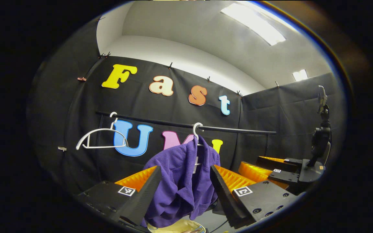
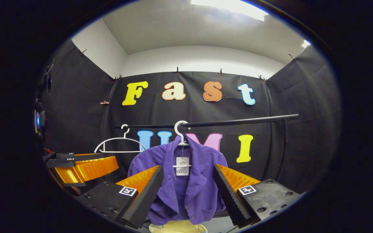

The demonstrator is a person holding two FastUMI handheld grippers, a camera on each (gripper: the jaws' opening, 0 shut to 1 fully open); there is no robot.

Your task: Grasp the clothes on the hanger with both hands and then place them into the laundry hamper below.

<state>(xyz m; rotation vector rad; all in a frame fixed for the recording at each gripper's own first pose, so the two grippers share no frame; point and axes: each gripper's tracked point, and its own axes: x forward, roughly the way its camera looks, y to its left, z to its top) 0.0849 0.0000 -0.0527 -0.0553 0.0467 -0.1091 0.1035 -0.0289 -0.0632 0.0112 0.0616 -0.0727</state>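
Both tools, left (image 1: 185, 191) and right (image 2: 188, 194), gape wide and empty before the purple shirt (image 2: 183, 181) on its white hanger (image 2: 180, 129), above the hamper (image 2: 176, 227); uneven grips could snag it.

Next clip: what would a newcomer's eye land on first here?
The purple ribbed cardigan on a white plastic hanger, hung from the black rail, framed between the right gripper's open fingers. Left of it hangs an empty white hanger, and a pale yellow hamper rim peeks out below.
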